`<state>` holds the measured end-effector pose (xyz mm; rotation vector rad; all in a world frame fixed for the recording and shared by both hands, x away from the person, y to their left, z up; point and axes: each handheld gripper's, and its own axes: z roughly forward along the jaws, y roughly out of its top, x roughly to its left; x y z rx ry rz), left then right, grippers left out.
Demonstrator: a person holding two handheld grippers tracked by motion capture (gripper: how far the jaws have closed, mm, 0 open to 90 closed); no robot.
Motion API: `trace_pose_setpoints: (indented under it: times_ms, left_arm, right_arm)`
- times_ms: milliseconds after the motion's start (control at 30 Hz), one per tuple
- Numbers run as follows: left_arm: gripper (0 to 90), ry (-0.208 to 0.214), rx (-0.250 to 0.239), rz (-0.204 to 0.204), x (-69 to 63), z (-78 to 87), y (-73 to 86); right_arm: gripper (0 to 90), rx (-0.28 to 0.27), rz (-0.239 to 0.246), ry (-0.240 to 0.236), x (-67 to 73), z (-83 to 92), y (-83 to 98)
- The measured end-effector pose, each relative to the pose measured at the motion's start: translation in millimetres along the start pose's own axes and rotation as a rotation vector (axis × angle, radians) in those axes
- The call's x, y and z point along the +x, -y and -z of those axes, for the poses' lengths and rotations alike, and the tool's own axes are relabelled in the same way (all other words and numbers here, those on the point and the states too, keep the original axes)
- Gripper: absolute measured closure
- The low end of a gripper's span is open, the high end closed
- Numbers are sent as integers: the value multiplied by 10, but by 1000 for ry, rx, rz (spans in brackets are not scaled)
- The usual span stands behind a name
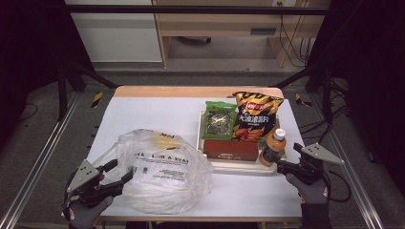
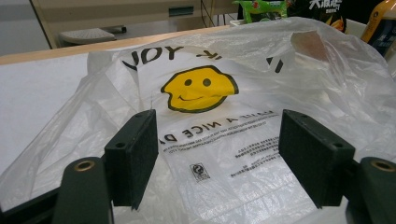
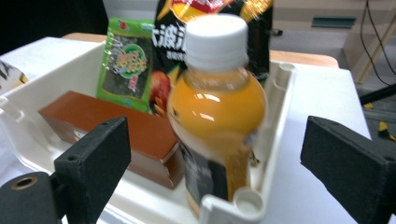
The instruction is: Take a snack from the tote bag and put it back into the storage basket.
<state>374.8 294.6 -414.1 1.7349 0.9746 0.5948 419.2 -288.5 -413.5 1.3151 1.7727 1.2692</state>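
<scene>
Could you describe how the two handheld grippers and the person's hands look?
Each gripper, left gripper and right gripper, is black, with a grey three-cornered plate on top. The jaws carry flat rectangular black foam pads on dark green arms with brass-ringed holes. Both hands wear grey gloves. A black cable trails from the right gripper.

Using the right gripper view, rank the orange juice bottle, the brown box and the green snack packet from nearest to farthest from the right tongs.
1. Orange juice bottle: straight ahead of the right tongs, at the tray's near corner.
2. Brown box: to the left, lying in the tray.
3. Green snack packet: behind the box, leaning at the back.
</scene>
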Motion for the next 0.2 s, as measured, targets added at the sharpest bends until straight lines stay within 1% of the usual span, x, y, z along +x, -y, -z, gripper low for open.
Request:
trace_pose_setpoints:
  times_ms: [67, 200]
  left_arm:
    - [279, -3, 1, 2, 21, 6, 3]
    - [280, -10, 7, 8, 63, -3, 19]
  right_arm:
    - [92, 2, -14, -4, -18, 27, 38]
    - [98, 12, -20, -4, -43, 60, 95]
